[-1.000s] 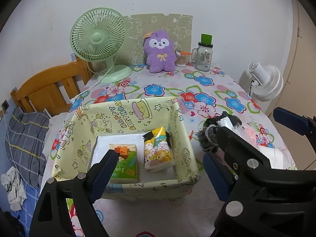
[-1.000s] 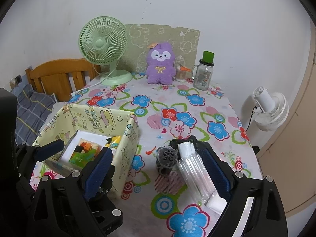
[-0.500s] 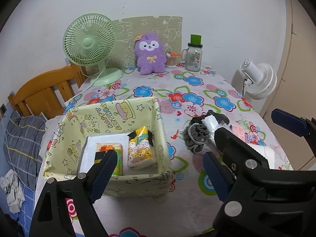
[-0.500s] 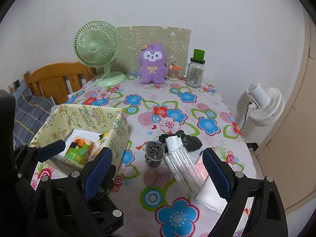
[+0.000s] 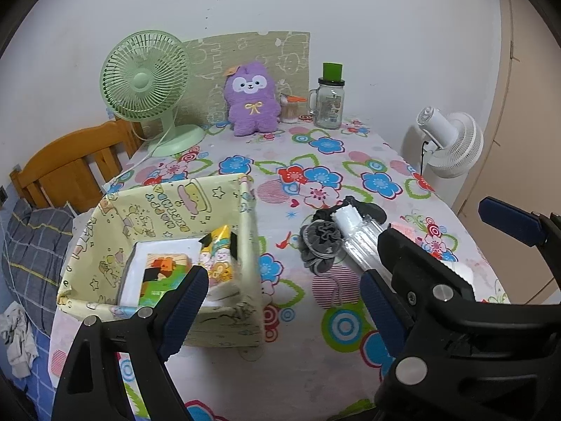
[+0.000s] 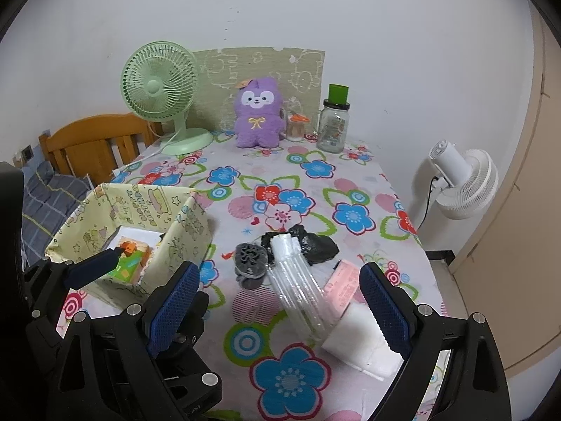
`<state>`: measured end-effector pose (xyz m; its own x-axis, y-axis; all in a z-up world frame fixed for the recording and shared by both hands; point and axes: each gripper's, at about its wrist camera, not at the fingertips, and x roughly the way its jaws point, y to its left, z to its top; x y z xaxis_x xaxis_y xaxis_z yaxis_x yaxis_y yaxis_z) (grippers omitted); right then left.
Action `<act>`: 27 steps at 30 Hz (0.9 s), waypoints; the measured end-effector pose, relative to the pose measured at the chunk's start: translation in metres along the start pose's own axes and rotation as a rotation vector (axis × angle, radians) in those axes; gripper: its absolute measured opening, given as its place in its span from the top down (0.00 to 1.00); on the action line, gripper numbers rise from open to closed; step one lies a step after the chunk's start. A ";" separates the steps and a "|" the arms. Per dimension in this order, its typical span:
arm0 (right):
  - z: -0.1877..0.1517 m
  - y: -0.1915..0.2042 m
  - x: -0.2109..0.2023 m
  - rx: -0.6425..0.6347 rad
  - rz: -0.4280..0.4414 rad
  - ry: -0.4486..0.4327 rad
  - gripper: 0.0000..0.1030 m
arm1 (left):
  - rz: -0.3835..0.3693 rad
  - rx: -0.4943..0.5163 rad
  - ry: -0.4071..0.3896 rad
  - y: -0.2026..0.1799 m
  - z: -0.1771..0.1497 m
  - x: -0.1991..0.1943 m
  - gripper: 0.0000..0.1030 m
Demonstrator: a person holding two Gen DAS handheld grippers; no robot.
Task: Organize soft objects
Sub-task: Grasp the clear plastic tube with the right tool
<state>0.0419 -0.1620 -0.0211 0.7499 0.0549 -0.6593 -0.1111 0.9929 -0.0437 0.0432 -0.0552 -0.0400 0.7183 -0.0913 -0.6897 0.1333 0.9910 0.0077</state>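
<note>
Between the right gripper (image 6: 277,310)'s spread, empty jaws lie the grey pouch (image 6: 249,263) and clear packet (image 6: 298,287); left of it the box (image 6: 186,231) waits. Left gripper (image 5: 284,301) gapes empty too; next, one must close on the pouch

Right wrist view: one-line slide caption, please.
Open right gripper above clear plastic tube pack and grey scrunchie, beside yellow fabric box.

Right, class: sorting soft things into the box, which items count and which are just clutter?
Job:
- fabric box
- tissue packs already inside
- grey pouch
- black bag

Clutter:
- green fan
- glass jar
- white fan
</note>
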 end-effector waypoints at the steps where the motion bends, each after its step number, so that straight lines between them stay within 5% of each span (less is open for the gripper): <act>1: -0.001 -0.002 0.000 0.000 -0.001 -0.001 0.08 | 0.000 -0.001 -0.001 -0.003 0.000 0.001 0.13; 27: -0.019 -0.064 0.024 0.063 -0.035 0.031 0.08 | -0.072 0.031 0.048 -0.054 0.001 0.032 0.13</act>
<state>0.0548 -0.2266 -0.0479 0.7322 0.0181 -0.6809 -0.0435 0.9989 -0.0202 0.0596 -0.1121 -0.0624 0.6730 -0.1563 -0.7229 0.2051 0.9785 -0.0206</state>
